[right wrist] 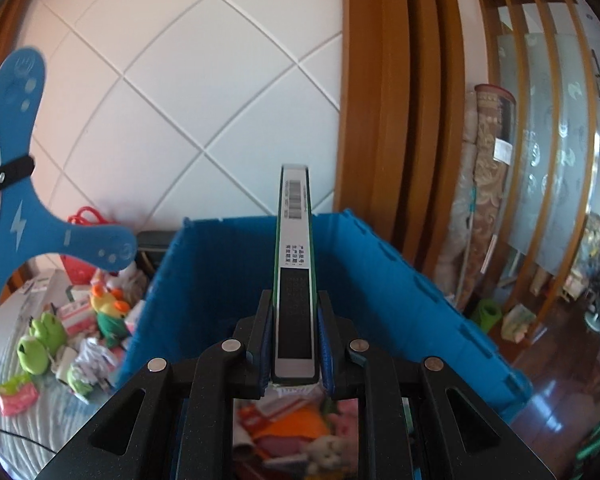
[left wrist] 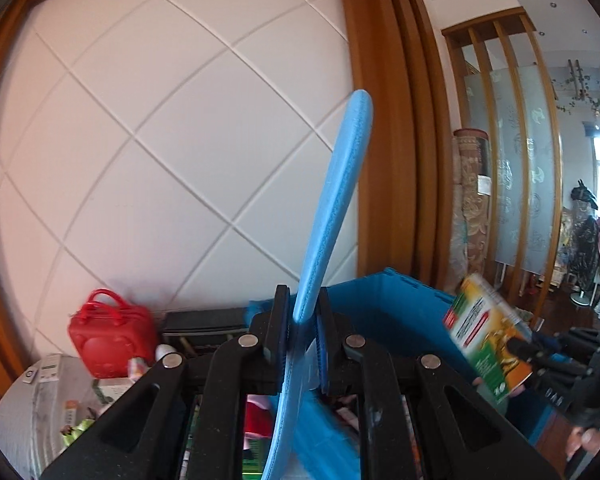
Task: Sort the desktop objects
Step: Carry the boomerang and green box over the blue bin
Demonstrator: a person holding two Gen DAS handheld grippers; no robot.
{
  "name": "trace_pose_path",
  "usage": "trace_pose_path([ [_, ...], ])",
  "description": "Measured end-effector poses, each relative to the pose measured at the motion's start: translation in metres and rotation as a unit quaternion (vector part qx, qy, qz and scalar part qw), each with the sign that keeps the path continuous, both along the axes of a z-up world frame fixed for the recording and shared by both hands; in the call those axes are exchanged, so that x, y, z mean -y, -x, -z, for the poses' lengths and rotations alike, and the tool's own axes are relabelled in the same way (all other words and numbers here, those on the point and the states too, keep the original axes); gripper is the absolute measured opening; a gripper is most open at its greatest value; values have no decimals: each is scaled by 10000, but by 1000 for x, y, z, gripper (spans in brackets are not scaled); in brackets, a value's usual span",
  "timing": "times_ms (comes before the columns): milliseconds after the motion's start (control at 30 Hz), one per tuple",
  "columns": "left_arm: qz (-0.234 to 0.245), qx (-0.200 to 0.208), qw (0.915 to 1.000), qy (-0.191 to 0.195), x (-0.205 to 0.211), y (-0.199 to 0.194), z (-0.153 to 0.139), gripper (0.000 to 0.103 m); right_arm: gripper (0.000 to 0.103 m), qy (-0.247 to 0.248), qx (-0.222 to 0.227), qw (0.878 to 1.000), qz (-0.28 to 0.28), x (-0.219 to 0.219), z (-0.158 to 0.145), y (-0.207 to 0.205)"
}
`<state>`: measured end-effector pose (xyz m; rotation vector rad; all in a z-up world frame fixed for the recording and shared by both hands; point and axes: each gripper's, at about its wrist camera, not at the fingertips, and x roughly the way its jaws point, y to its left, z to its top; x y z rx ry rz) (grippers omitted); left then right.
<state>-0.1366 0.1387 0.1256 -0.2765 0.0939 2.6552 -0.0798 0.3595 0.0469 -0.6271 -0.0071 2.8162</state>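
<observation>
Blue boomerang: we are seeing it clamped edge-on in the left gripper, raised before the white tiled wall. Right gripper is gripping a flat green box above the blue crate.

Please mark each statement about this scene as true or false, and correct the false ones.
1. The left tool grips a blue boomerang. True.
2. The right tool is empty. False: it is shut on a thin box.
3. The blue crate stands beside a bed with toys. True.
4. The red bag lies inside the crate. False: it sits outside, by the wall.
</observation>
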Motion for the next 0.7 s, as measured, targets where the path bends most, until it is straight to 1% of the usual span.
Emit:
trace_pose_path([
  [67, 62, 202, 9997, 74, -32, 1, 6, 12, 19, -40, 141, 9999, -27, -20, 9, 2],
  [133, 27, 448, 9987, 230, -66, 10, 17, 12, 19, -58, 255, 9996, -91, -36, 19, 9],
  [200, -26, 640, 9972, 376, -84, 13, 30, 12, 19, -23, 340, 9993, -177, -48, 29, 15],
  [233, -57, 817, 9955, 467, -97, 20, 38, 12, 19, -12, 383, 9990, -224, -54, 34, 18],
  [333, -94, 1182, 9907, 668, -117, 31, 56, 12, 19, -6, 474, 9983, -325, -66, 45, 25],
  [533, -120, 1559, 9829, 971, -130, 39, 73, 12, 19, -122, 576, 9974, -423, -80, 51, 36],
  [633, -250, 1686, 9791, 1108, -137, 39, 77, 13, 19, -144, 630, 9969, -457, -83, 50, 40],
  [667, -251, 1743, 9777, 1145, -140, 38, 78, 17, 19, -155, 646, 9967, -464, -85, 51, 42],
  [700, -241, 1790, 9766, 1170, -141, 37, 78, 26, 19, -179, 653, 9966, -464, -86, 51, 43],
])
